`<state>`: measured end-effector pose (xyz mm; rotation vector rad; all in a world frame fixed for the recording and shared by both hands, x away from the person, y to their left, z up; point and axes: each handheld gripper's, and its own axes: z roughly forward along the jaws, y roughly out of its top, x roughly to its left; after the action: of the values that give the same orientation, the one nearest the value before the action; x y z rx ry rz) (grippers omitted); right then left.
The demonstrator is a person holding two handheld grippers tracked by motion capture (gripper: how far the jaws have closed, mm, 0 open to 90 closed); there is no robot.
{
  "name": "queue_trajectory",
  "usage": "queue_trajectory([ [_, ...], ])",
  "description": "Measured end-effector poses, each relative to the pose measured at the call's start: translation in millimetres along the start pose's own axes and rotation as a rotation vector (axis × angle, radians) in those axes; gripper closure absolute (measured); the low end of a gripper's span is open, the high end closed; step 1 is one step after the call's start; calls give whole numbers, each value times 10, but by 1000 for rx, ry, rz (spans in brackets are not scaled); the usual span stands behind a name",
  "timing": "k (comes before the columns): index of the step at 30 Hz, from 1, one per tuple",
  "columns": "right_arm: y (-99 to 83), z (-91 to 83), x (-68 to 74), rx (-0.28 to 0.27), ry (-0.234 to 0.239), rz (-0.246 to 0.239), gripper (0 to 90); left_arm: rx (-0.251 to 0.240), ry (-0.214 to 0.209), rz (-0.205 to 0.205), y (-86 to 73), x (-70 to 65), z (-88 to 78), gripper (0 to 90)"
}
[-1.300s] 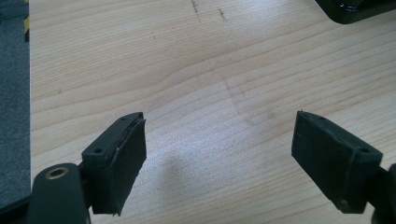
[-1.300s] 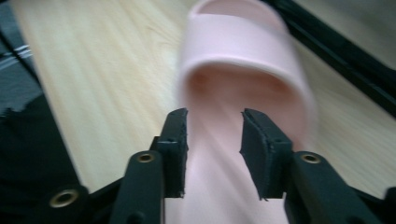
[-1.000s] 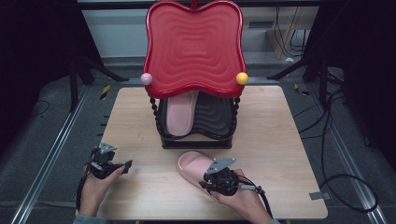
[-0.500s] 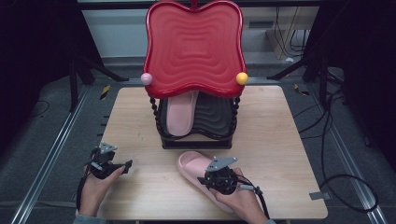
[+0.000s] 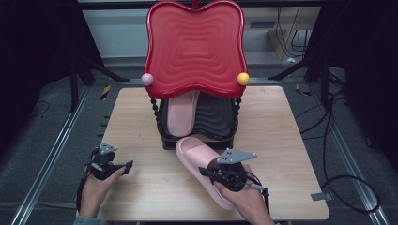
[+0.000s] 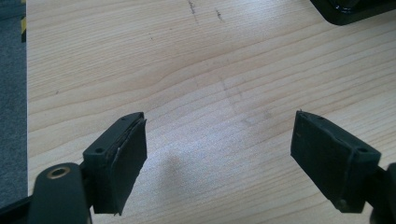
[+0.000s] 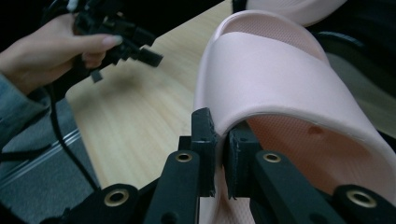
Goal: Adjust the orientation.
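Right gripper [image 7: 219, 154] has just been closing and pinches the slipper's [image 5: 199, 161] side wall, toe lifted toward the rack [image 5: 220, 129]. Left gripper [image 6: 219, 158], jaws apart, hovers over the table [image 5: 291, 140].

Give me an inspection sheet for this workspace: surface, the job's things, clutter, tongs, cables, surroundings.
Surface: light wooden table, faint scuff marks.
Job's things: pink slipper at the front of the table; second pink slipper lying in the black lower tier of the rack, which has a red wavy top.
Clutter: nothing seen.
Tongs: right tongs clamped on the edge of the front slipper's strap, having just been closing; left tongs open over bare wood, nothing between the jaws.
Cables: black cable looping on the floor at right.
Surroundings: grey floor, metal rails at left, dark stands behind.
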<state>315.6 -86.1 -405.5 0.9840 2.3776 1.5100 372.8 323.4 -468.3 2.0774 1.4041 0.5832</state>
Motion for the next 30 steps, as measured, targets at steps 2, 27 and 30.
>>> queue_trajectory([
  [2,39,9,-40,-10,-14,27,840,1,-1,-1,-3,4,1,182],
  [27,395,-176,-134,-154,-167,88,843,14,-12,2,-13,-31,42,184],
  [30,445,-130,-156,-178,-204,101,843,14,-13,1,-16,-26,42,184],
])
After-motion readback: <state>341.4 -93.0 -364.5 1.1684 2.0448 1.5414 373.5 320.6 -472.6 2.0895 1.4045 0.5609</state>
